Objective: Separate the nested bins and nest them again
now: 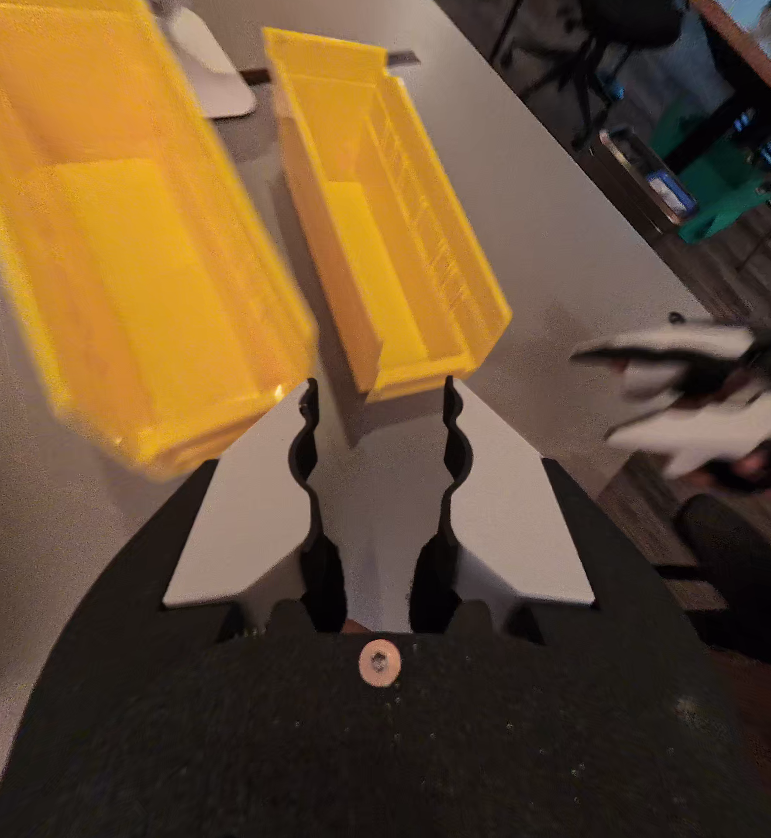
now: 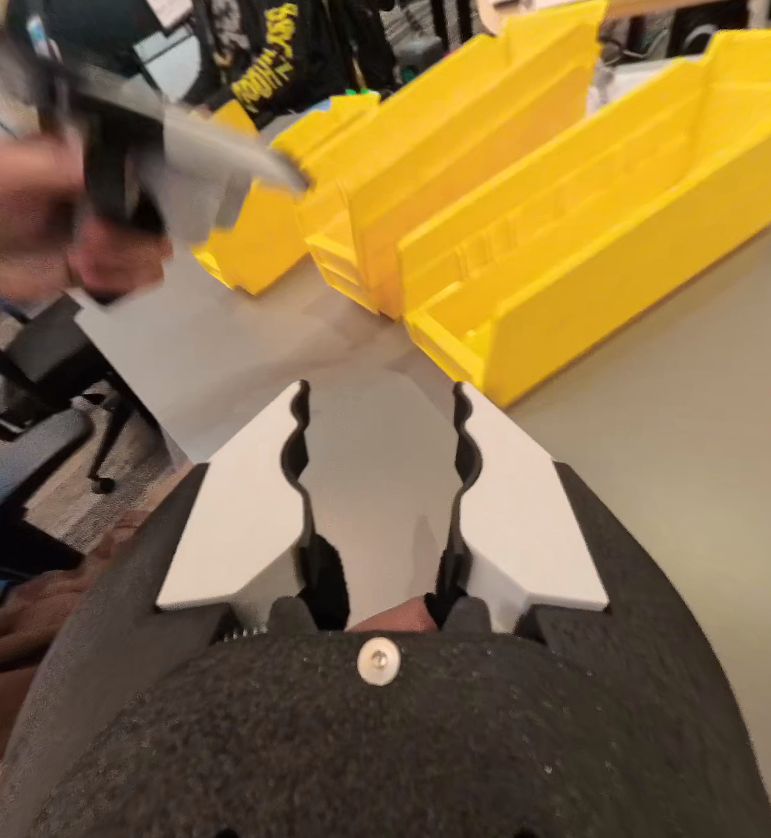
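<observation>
Three yellow bins lie side by side on the grey table [image 2: 646, 453]. In the right wrist view these are a short one at the left [image 2: 256, 254], a middle stack with layered rims [image 2: 420, 181] and a single bin at the right [image 2: 578, 272]. The left wrist view shows the stack [image 1: 125, 249], blurred, and the single bin [image 1: 397, 236]. My left gripper [image 1: 379, 385] is open and empty, just before their near ends. It also shows blurred in the right wrist view [image 2: 261, 195]. My right gripper [image 2: 380, 385] is open and empty above bare table, near the single bin's end, and shows blurred in the left wrist view [image 1: 592, 397].
A white monitor base [image 1: 211, 68] stands behind the bins. The table edge [image 1: 624, 254] runs diagonally at the right, with floor, chairs and green items [image 1: 715, 195] beyond. A person's hand [image 2: 16, 204] holds the left gripper. An office chair [image 2: 25, 453] stands off the table's corner.
</observation>
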The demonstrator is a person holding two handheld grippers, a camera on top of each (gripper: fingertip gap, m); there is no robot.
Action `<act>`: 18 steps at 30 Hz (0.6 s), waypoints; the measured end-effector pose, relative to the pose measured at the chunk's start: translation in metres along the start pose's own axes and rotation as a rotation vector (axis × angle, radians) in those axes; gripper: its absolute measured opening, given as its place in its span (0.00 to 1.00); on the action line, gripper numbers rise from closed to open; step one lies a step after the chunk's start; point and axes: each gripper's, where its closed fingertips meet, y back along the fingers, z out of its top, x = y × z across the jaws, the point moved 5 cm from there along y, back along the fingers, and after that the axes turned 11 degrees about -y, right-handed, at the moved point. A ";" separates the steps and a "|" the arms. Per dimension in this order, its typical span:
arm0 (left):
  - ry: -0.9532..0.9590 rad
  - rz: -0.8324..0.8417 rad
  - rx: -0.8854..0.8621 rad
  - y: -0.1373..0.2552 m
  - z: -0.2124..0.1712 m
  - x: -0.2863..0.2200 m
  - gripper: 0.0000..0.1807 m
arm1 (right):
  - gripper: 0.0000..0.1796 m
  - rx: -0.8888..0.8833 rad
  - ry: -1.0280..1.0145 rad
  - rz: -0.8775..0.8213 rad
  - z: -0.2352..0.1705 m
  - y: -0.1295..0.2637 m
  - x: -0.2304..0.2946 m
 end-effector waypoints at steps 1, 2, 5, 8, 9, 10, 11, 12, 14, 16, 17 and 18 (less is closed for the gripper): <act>-0.005 0.052 -0.054 0.016 -0.023 0.007 0.32 | 0.40 0.009 0.013 0.006 0.014 -0.005 0.008; -0.017 0.109 -0.114 0.029 -0.044 0.014 0.38 | 0.45 0.024 0.029 -0.016 0.030 -0.014 0.014; -0.096 0.206 -0.349 0.055 -0.085 0.020 0.40 | 0.54 0.142 -0.016 -0.004 0.080 -0.066 0.035; -0.079 0.211 -0.466 0.062 -0.104 0.018 0.36 | 0.69 0.411 -0.142 0.030 0.116 -0.137 0.053; -0.057 0.206 -0.476 0.061 -0.108 0.018 0.36 | 0.70 0.481 -0.194 0.001 0.125 -0.160 0.053; -0.035 0.193 -0.458 0.061 -0.112 0.017 0.36 | 0.71 0.539 -0.217 -0.078 0.133 -0.181 0.048; -0.030 0.170 -0.434 0.062 -0.113 0.015 0.36 | 0.72 0.565 -0.214 -0.178 0.142 -0.199 0.039; -0.047 0.151 -0.433 0.064 -0.112 0.012 0.36 | 0.73 0.577 -0.201 -0.294 0.151 -0.214 0.028; -0.105 0.173 -0.449 0.068 -0.115 0.013 0.35 | 0.74 0.617 -0.278 -0.437 0.159 -0.238 0.013; -0.151 0.199 -0.415 0.068 -0.120 0.019 0.35 | 0.77 0.656 -0.348 -0.526 0.160 -0.256 0.009; -0.160 0.210 -0.402 0.069 -0.121 0.022 0.35 | 0.77 0.658 -0.351 -0.580 0.161 -0.263 0.007; -0.155 0.224 -0.401 0.070 -0.121 0.025 0.34 | 0.76 0.664 -0.355 -0.628 0.160 -0.270 0.006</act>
